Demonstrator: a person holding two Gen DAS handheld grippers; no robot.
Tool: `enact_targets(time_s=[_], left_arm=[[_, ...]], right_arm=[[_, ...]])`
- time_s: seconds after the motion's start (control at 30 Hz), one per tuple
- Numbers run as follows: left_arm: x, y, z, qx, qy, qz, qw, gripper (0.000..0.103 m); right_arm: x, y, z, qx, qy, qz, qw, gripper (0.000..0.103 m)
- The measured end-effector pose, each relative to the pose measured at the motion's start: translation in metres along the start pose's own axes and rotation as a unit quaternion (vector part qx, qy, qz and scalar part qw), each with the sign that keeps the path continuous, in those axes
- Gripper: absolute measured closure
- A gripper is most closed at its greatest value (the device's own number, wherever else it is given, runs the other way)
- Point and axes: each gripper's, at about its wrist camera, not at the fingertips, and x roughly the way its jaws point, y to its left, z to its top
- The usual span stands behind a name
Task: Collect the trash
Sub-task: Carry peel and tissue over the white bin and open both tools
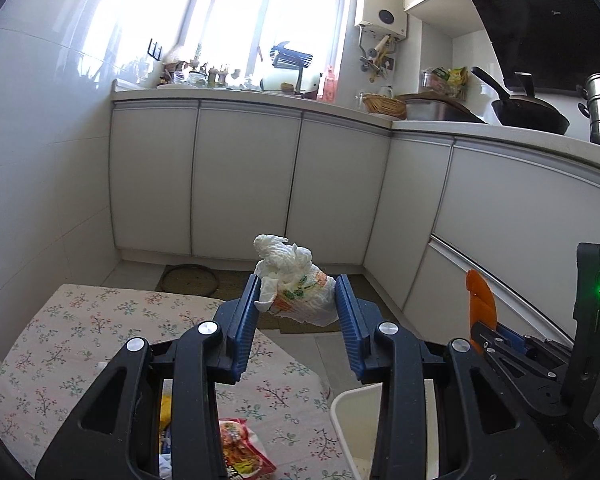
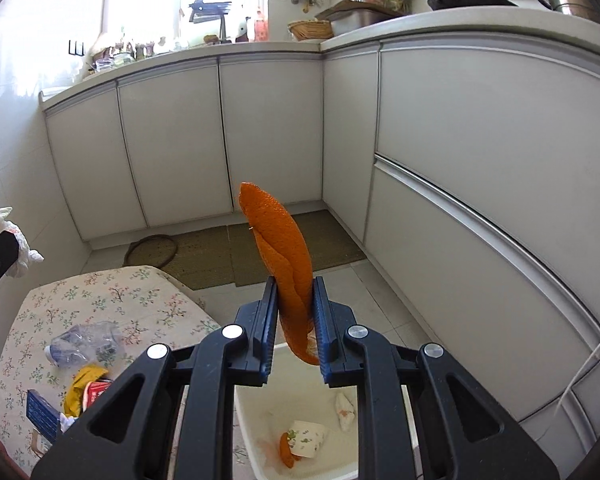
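- Two pieces of trash are in hand, neither dropped yet: the right gripper (image 2: 294, 312) has its jaws pinched narrow on a long curl of orange peel (image 2: 278, 236), and the left gripper (image 1: 296, 308) has its jaws at a middling gap, pressed on a crumpled printed paper napkin (image 1: 296, 284).
- The peel hangs right over the white bin (image 2: 256, 432) that stands on the floor just beside the table; the napkin is above the table's far edge, near the bin's rim, by my reading not yet over it.
- Three items at least already lie in the bin: a printed paper cup (image 2: 308, 438), a smaller piece of orange peel (image 2: 286, 450) touching it, and a wadded tissue (image 2: 346, 410) a little apart.
- Left on the floral tablecloth (image 2: 140, 296), as far as I can count: one crushed clear plastic bottle (image 2: 86, 344), one yellow wrapper (image 2: 82, 386), one red carton (image 2: 96, 394) touching it, one blue box (image 2: 42, 414), and one red snack packet (image 1: 242, 448). More may be hidden under the gripper bodies.
- So I judge the job near its middle: two drops pending, about five pickups after.
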Motion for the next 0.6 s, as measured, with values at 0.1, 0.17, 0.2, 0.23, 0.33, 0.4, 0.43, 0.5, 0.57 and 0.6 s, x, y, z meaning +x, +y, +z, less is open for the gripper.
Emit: enact_targets(time_s=[0.1, 0.17, 0.2, 0.23, 0.33, 0.4, 0.43, 0.5, 0.57, 0.6], left_arm=[[0.007, -0.017, -0.008, 0.012, 0.011, -0.011, 0.9998, 0.067], [0.012, -0.028, -0.013, 0.018, 0.018, -0.018, 0.9995, 0.067], [0.015, -0.033, -0.014, 0.021, 0.021, -0.021, 0.9993, 0.067], [0.017, -0.037, -0.016, 0.023, 0.025, -0.025, 0.9991, 0.067], [0.024, -0.049, -0.02, 0.024, 0.035, -0.038, 0.9984, 0.067], [0.028, -0.057, -0.024, 0.024, 0.041, -0.046, 0.9978, 0.067], [0.03, -0.061, -0.025, 0.024, 0.044, -0.049, 0.9976, 0.067], [0.034, -0.068, -0.029, 0.025, 0.049, -0.055, 0.997, 0.067], [0.038, -0.076, -0.032, 0.03, 0.052, -0.061, 0.9963, 0.067], [0.04, -0.079, -0.034, 0.033, 0.054, -0.064, 0.9959, 0.067]], right_arm=[[0.01, -0.018, -0.005, 0.007, 0.018, -0.01, 1.0, 0.082], [0.014, -0.03, -0.006, 0.012, 0.024, -0.015, 1.0, 0.082], [0.016, -0.034, -0.007, 0.014, 0.025, -0.017, 0.999, 0.081], [0.016, -0.039, -0.007, 0.016, 0.025, -0.019, 0.999, 0.081], [0.017, -0.05, -0.009, 0.022, 0.026, -0.023, 0.999, 0.08], [0.019, -0.057, -0.008, 0.024, 0.027, -0.029, 0.999, 0.078], [0.019, -0.061, -0.009, 0.026, 0.026, -0.033, 0.999, 0.07], [0.02, -0.07, -0.009, 0.03, 0.023, -0.043, 0.998, 0.052], [0.018, -0.08, -0.01, 0.038, 0.017, -0.055, 0.998, 0.049], [0.019, -0.085, -0.01, 0.042, 0.017, -0.058, 0.997, 0.047]])
